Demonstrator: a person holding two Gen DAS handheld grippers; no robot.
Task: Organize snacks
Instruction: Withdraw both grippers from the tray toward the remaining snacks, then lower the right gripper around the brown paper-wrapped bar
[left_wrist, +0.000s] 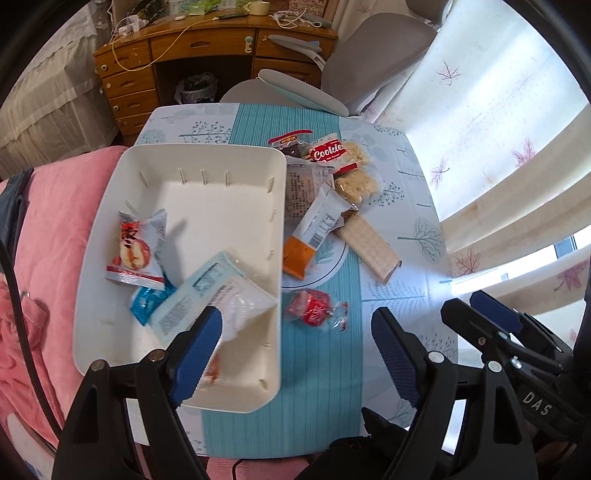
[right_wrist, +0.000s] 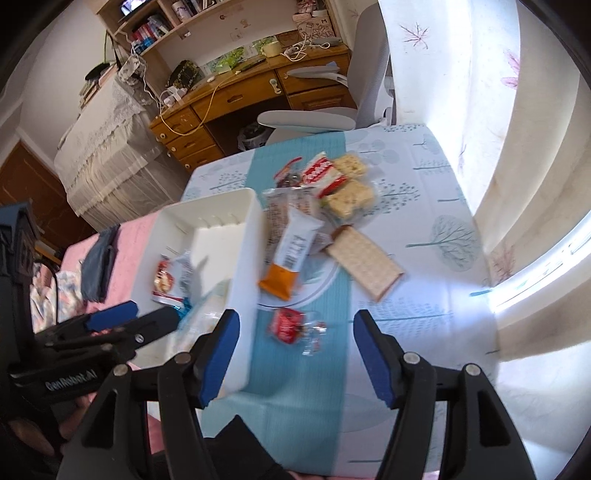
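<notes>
Snacks in the bin and snacks on the table

The bin (left_wrist: 207, 206) sits on the table (left_wrist: 402, 295), to the left of the left gripper (left_wrist: 295, 354) and partly under its left finger. In the bin lie a bun packet (left_wrist: 135, 251), a small packet (left_wrist: 147, 302) just in front of it, and a flat packet (left_wrist: 207, 291) nearest the gripper. Right of the bin, a wrapped candy (left_wrist: 314, 306) lies just ahead, between the fingers. Farther ahead is a plate (left_wrist: 325, 269) with a long bar (left_wrist: 314, 232) on it, a cracker pack (left_wrist: 369, 247) to its right, and a cookie pack (left_wrist: 343, 158) behind. The right gripper (right_wrist: 295, 354) is above the table beside the bin, with the candy just ahead.
</notes>
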